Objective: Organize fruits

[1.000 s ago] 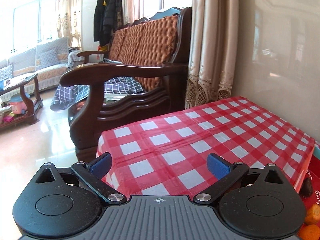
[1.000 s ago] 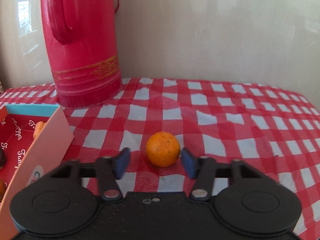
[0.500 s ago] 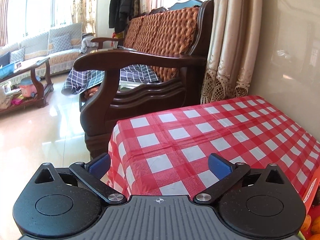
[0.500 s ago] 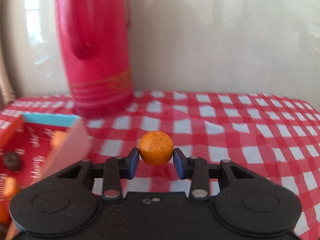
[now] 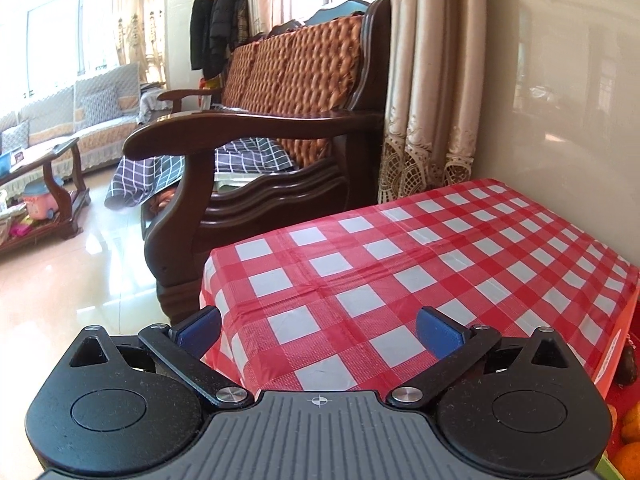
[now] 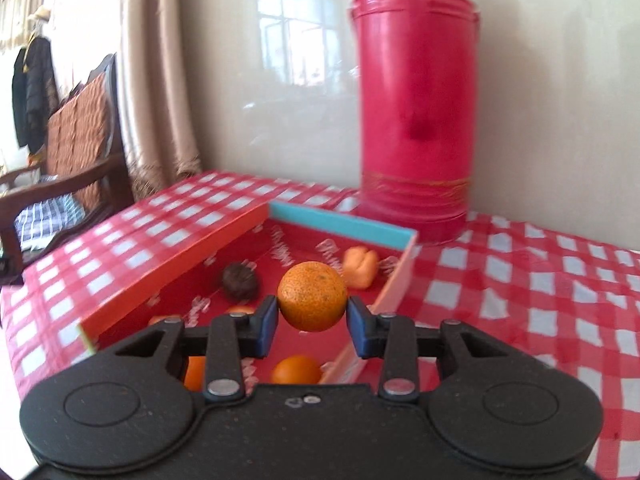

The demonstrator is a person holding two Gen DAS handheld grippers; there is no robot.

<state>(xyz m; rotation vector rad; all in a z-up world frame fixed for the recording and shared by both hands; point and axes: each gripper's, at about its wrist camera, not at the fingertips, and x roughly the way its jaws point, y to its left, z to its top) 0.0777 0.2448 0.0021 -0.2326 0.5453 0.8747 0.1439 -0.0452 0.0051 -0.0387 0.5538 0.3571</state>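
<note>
**Small orange held over the open box**

I have the orange [image 6: 312, 297] pinched between the blue pads [image 6: 267, 326] of the right gripper [image 6: 313, 322], clear of the cloth and hanging above the inside of the red box [image 6: 176, 264]; the pads sit on its two sides at about its widest line, which I judge the right place to take it, since a hold higher or lower on a round fruit would tend to squeeze it out; it looks light and firm, with a pebbled skin that should give the pads some bite, yet it is soft enough to bruise if I clamp harder, so I want no more pressure than this.

Below it in the box lie two more oranges [image 6: 297, 370], a dark round fruit [image 6: 239, 281] and a pale orange piece [image 6: 360, 267] that I cannot name; a dropped orange would likely roll or knock these, so I would let it go low.

Behind the box stands a red thermos [image 6: 416, 120] on the checked tablecloth [image 6: 540, 288], close to the far wall of the box.

My left gripper [image 5: 318, 334] is spread wide with nothing between its pads, above the same cloth, facing a wooden armchair [image 5: 256, 148].
</note>
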